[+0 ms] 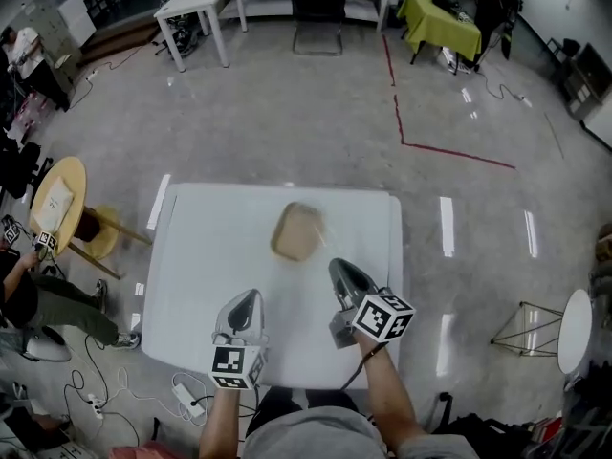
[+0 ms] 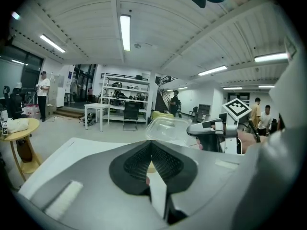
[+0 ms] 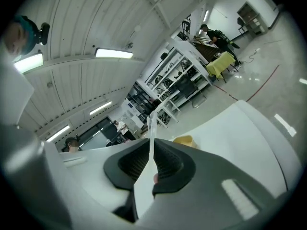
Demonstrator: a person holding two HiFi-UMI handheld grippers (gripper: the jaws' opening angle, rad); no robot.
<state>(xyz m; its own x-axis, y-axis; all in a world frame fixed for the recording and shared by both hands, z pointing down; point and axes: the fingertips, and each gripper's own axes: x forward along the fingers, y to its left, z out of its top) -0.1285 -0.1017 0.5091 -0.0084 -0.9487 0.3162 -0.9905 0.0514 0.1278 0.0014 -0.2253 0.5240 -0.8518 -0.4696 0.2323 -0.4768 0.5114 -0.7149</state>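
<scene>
White bench (image 1: 191, 256) carries a yellow container (image 3: 184, 140) just ahead of both grippers. The right gripper (image 1: 338, 268) pinches its fingers on the edge of a clear lid (image 2: 168, 127), tilted by the container. The left gripper (image 1: 247, 300) has its fingers pressed together on nothing, apart from both.

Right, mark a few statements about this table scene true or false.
1. The right tongs are shut on the edge of a clear lid. True.
2. The left tongs grip the tan container. False: they are shut on nothing and sit apart from it.
3. The tan container sits on the white table. True.
4. Both tongs are wide open. False: both are shut.
</scene>
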